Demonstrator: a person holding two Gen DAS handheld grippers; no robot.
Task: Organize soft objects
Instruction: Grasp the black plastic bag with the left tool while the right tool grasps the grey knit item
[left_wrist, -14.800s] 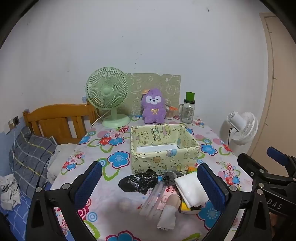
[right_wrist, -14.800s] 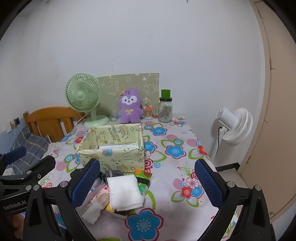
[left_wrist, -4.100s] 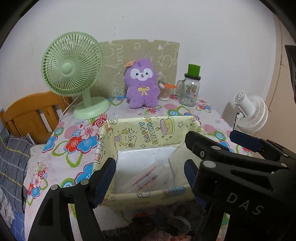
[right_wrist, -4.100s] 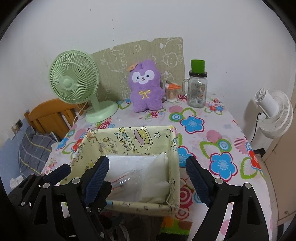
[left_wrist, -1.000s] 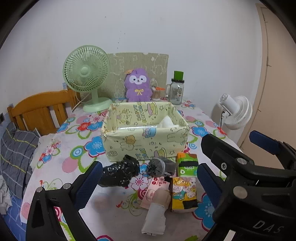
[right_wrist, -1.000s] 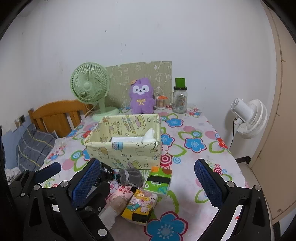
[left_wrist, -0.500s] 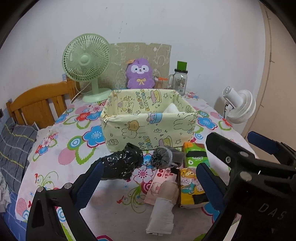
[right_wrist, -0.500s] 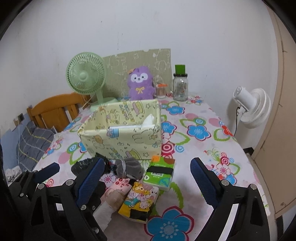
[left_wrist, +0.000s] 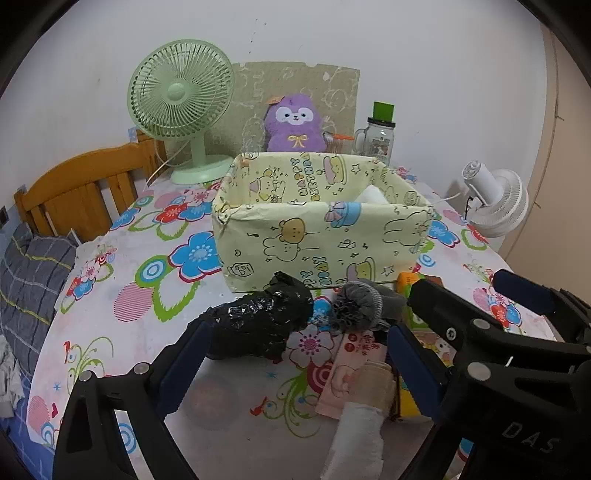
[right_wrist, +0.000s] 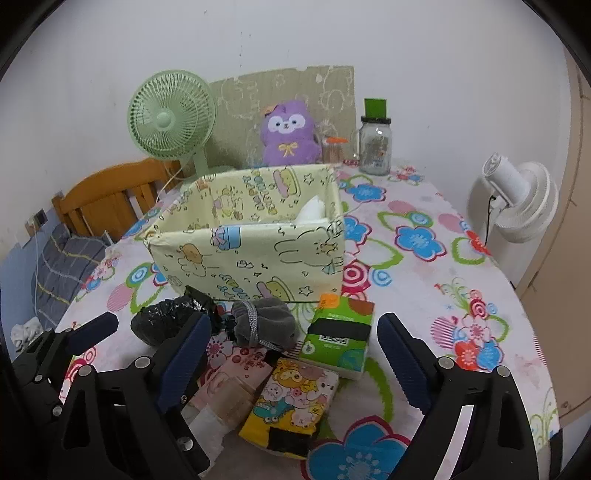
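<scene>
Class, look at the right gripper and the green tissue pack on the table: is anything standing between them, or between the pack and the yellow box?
Nothing visible does. The right gripper is open and empty, with the green tissue pack lying uncovered just ahead of its fingers. The yellow box stands directly behind the pack, open-topped; only its front wall must be cleared.

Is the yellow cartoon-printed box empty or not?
Not empty: the yellow cartoon-printed box holds something white poking above its rim. The rest of its inside is hidden.

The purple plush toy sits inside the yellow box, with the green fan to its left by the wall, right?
Not quite. The purple plush toy sits behind the yellow box, against the wall, not inside it. The green fan is indeed to its left. The right wrist view shows this clearly.
</scene>
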